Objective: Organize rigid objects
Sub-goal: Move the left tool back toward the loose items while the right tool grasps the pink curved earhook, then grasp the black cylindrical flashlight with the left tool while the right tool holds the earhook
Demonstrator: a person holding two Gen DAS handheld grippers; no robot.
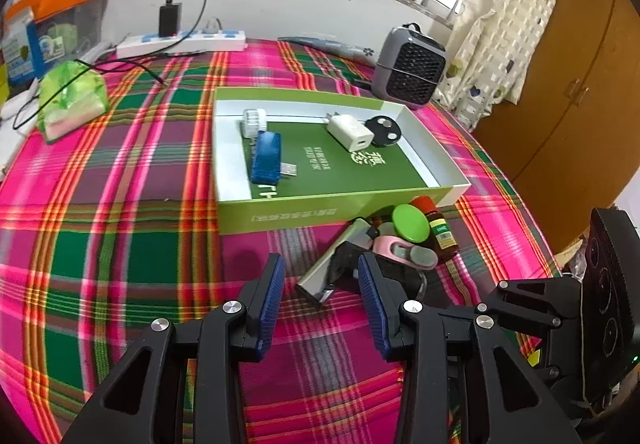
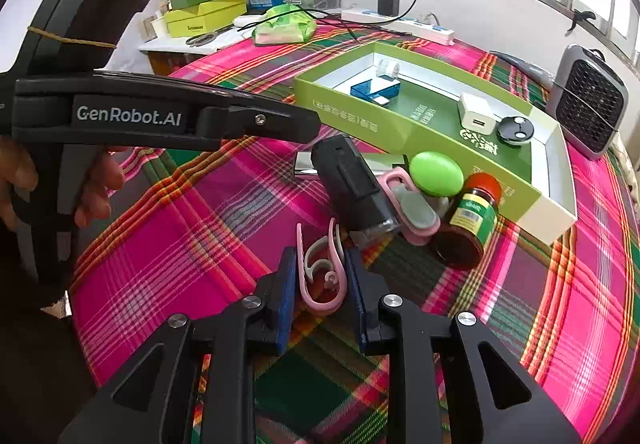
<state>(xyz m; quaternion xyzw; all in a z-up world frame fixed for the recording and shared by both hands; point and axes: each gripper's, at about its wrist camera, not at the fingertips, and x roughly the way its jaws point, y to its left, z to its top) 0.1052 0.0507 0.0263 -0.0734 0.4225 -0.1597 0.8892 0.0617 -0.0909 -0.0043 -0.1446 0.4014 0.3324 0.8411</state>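
Landmark: green box [image 1: 320, 212], open, on plaid tabletop [image 1: 120, 244].

Inside box: blue USB device [image 1: 266, 158], white charger [image 1: 350, 132], black round disc [image 1: 383, 130], small white part [image 1: 253, 121] at its far end.

Just outside the box's near wall: loose pile with green-lidded jar [image 1: 411, 223], brown bottle [image 1: 440, 236], pink clip [image 1: 404, 250], silver bar [image 1: 332, 264].

Left gripper [image 1: 320, 284]: fingers spread, nothing between them, hovering short of the pile.

Right wrist view only: right gripper [image 2: 320, 280] pinching a pink-and-white curved clip [image 2: 320, 276], nearer than the pile. It also shows the left gripper's black finger [image 2: 352, 184] over the pile, and a hand [image 2: 96, 184] on its handle.
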